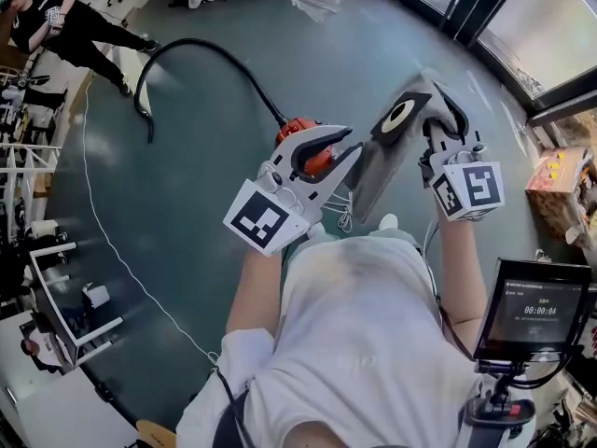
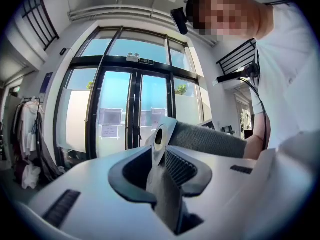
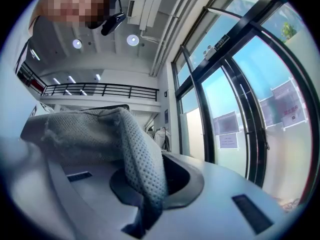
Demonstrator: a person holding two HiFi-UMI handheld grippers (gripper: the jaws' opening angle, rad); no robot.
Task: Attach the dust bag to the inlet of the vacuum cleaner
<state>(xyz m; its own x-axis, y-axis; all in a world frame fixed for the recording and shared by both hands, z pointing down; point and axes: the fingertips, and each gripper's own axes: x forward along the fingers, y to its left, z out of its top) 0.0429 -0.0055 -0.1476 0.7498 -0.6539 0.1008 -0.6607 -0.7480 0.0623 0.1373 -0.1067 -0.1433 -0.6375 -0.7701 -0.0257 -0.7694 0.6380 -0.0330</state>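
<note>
Pre-attach step, apparently. Dust bag (image 1: 378, 171) held mid-air over red vacuum cleaner (image 1: 300, 129) on floor. Left gripper (image 2: 161, 176) clamped shut on fabric beside cardboard collar (image 1: 403, 115); right gripper (image 3: 147, 194) pinching mesh. Next: lower, square collar hole to inlet (not visible).

Lab-like hall, grey floor (image 1: 205, 185), tall glass doors (image 2: 127, 114), mezzanine railing (image 3: 100, 90), equipment racks (image 1: 58, 292), trailing cable (image 1: 112, 246)
</note>
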